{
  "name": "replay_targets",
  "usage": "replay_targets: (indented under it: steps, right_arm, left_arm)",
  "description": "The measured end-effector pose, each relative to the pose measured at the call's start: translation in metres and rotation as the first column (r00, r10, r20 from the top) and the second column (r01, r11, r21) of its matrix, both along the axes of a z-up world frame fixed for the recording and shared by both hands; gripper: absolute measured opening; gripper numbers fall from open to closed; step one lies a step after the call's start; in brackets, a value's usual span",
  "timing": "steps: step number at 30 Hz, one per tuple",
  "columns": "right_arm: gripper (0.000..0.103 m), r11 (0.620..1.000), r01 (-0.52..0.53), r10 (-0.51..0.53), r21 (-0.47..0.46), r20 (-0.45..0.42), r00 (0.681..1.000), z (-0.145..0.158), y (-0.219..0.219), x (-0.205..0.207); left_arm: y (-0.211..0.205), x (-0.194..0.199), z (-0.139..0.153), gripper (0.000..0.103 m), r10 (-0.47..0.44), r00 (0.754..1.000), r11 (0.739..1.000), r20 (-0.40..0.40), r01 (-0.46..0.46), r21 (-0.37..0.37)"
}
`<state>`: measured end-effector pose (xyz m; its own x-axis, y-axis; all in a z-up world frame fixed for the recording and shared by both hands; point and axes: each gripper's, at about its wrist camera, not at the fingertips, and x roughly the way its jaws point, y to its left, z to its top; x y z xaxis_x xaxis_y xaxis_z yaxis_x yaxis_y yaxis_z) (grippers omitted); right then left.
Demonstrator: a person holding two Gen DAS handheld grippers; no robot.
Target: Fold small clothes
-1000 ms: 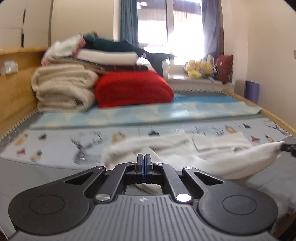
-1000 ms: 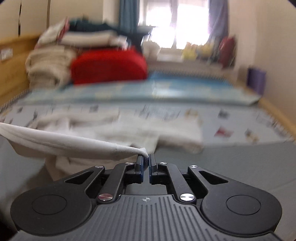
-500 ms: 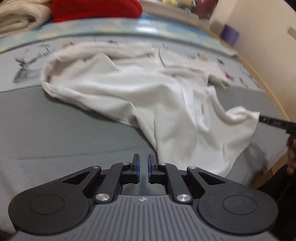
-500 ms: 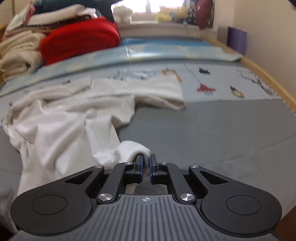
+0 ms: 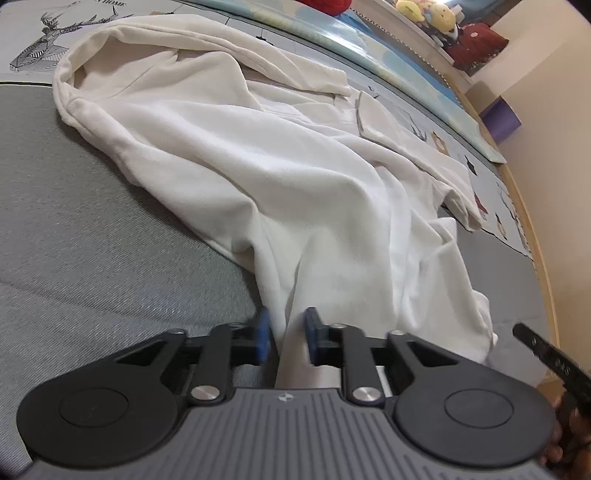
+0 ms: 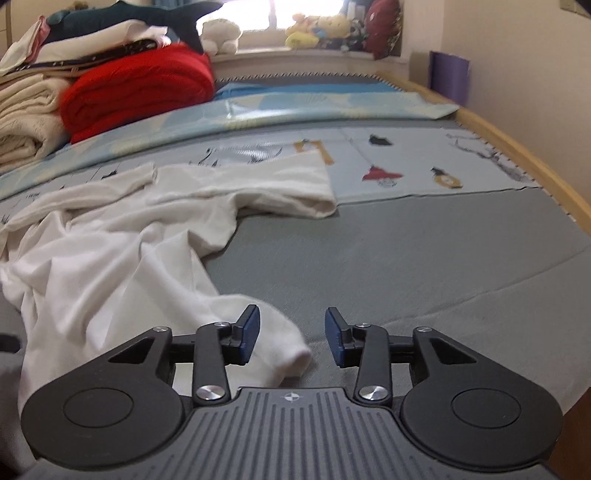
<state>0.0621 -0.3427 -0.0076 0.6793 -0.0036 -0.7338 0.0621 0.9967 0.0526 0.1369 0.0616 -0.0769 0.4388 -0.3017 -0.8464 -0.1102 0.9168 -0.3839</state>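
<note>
On the grey mat point(image 5: 92, 236), a cream garment point(image 5: 266, 158) is spread out rumpled, hem end nearest. Over on the left, the left gripper point(image 5: 286, 338) has just been opening; a fold of cloth sits between its jaws, apparently released. On the right, the right gripper point(image 6: 291, 338) has been opening too, its corner let go. Probably best if wrinkles get smoothed flat and the sleeve point(image 6: 280, 188) straightened before any fold is made.

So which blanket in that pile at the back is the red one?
The red blanket is the rolled one at the pile's right end, on the blue mat beside the stacked cream blankets, under the dark plush shark.
</note>
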Motion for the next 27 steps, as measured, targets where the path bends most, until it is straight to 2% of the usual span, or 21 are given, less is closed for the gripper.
replay_targets:
  steps: [3, 5, 8, 12, 15, 16, 17, 20, 23, 24, 25, 26, 27]
  right_arm:
    - [0.048, 1.0, -0.025, 0.025, 0.006, -0.025, 0.999, -0.005, 0.003, 0.002]
    - [0.049, 0.999, -0.041, 0.041, 0.011, -0.039, 0.998, -0.008, 0.006, 0.004]
    - [0.051, 0.998, -0.058, 0.058, 0.007, -0.05, 0.997, -0.011, 0.011, 0.006]
    - [0.052, 0.998, -0.067, 0.068, 0.013, -0.051, 0.996, -0.012, 0.015, 0.008]
    - [0.052, 0.998, -0.067, 0.068, 0.022, -0.045, 0.997, -0.01, 0.017, 0.009]
    - [0.052, 0.997, -0.07, 0.071, 0.026, -0.043, 0.997, -0.01, 0.018, 0.009]
    - [0.053, 0.997, -0.074, 0.075, 0.028, -0.04, 0.996, -0.009, 0.019, 0.009]
    - [0.053, 0.995, -0.097, 0.098, 0.024, -0.038, 0.994, -0.009, 0.024, 0.01]
    - [0.053, 0.994, -0.111, 0.112, 0.016, -0.044, 0.993, -0.01, 0.029, 0.011]
    - [0.053, 0.994, -0.112, 0.113, 0.018, -0.049, 0.992, -0.01, 0.029, 0.011]
    - [0.053, 0.993, -0.113, 0.114, 0.02, -0.056, 0.992, -0.011, 0.03, 0.012]
    - [0.053, 0.993, -0.117, 0.118, 0.021, -0.064, 0.991, -0.013, 0.032, 0.012]
    - [0.053, 0.992, -0.125, 0.126, 0.022, -0.075, 0.989, -0.014, 0.034, 0.012]
  left_arm:
    - [-0.005, 0.004, -0.008, 0.026, -0.005, 1.0, 1.0, -0.008, 0.005, 0.026]
    - [-0.008, 0.003, -0.009, 0.002, -0.03, 1.0, 0.998, 0.002, 0.03, 0.048]
    - [-0.008, -0.004, 0.006, 0.002, -0.066, 0.997, 0.99, 0.051, 0.059, 0.128]
    - [0.023, -0.01, 0.048, 0.0, -0.042, 0.997, 0.992, 0.067, 0.034, 0.125]
    - [0.068, -0.007, 0.089, 0.0, 0.014, 0.992, 0.986, 0.127, -0.035, 0.165]
    - [0.084, -0.004, 0.098, 0.0, 0.049, 0.991, 0.988, 0.128, -0.067, 0.138]
    - [0.101, -0.003, 0.104, 0.0, 0.082, 0.988, 0.989, 0.131, -0.096, 0.108]
    - [0.129, -0.001, 0.104, 0.0, 0.108, 0.983, 0.98, 0.149, -0.13, 0.149]
    - [0.145, -0.008, 0.079, 0.001, 0.17, 0.983, 0.985, 0.076, -0.17, 0.006]
    - [0.146, -0.01, 0.077, 0.001, 0.181, 0.98, 0.983, 0.079, -0.178, -0.052]
    - [0.146, -0.012, 0.076, 0.007, 0.181, 0.978, 0.981, 0.1, -0.173, -0.087]
    - [0.143, -0.012, 0.074, 0.018, 0.17, 0.98, 0.982, 0.103, -0.159, -0.104]
    - [0.139, -0.01, 0.071, 0.024, 0.153, 0.985, 0.984, 0.085, -0.145, -0.101]
